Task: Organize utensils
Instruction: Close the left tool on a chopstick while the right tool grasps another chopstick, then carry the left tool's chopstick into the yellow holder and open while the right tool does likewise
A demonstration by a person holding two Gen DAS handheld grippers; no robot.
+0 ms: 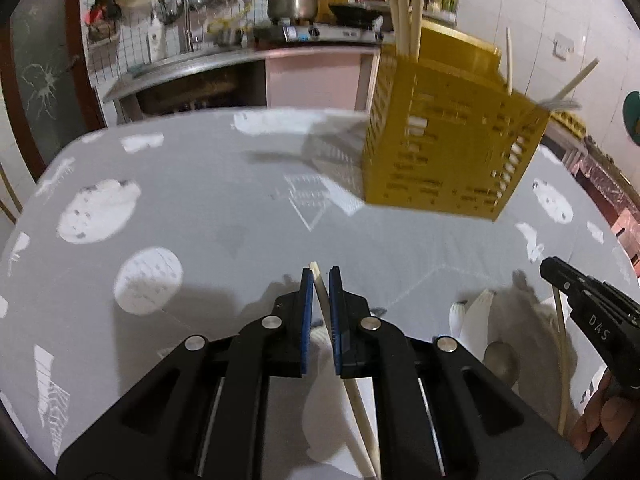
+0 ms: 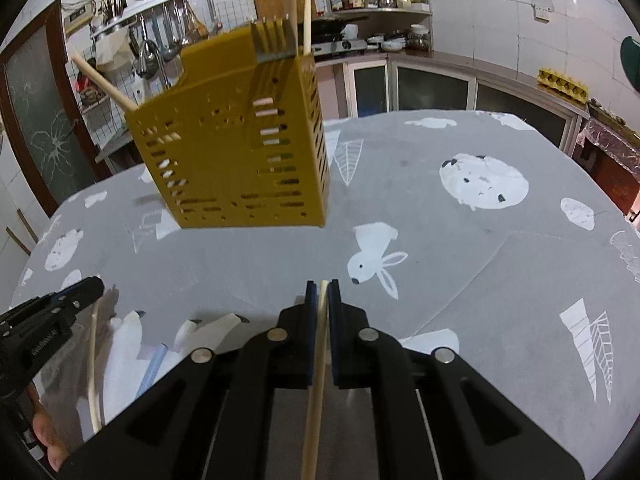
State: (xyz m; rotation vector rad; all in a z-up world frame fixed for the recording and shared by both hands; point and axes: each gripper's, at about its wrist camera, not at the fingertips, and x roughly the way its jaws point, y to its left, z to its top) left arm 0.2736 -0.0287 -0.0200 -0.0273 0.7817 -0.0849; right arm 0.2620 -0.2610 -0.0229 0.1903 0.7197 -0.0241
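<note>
The left claw point(image 1: 321, 280) is clamping a pale chopstick point(image 1: 360, 408) between its blue pads, the stick's tip just showing past the fingertips and its length running back under the claw. The right claw point(image 2: 322, 289) is likewise pinching a second chopstick point(image 2: 316, 380), its jaws pressed together on the thin stick. Both claws are hanging above a bench point(image 2: 500, 280) that is wearing a grey cloth printed with white rabbits, leaves and round shapes. A yellow slotted utensil holder point(image 1: 448, 136) is standing on the cloth ahead of the claws, well apart from both, and is carrying several chopsticks point(image 1: 404, 4) that are sticking up out of its top, along with a metal fork point(image 2: 274, 38) whose tines are poking above the rim in the right wrist view. A metal spoon point(image 1: 500, 360) is lying on the cloth near the right claw, partly hidden. A person's fingers point(image 1: 600, 420) are gripping the handle of the right claw at the picture's edge. Behind the bench, a kitchen counter is carrying a steel pot point(image 1: 294, 2) on a stove.
</note>
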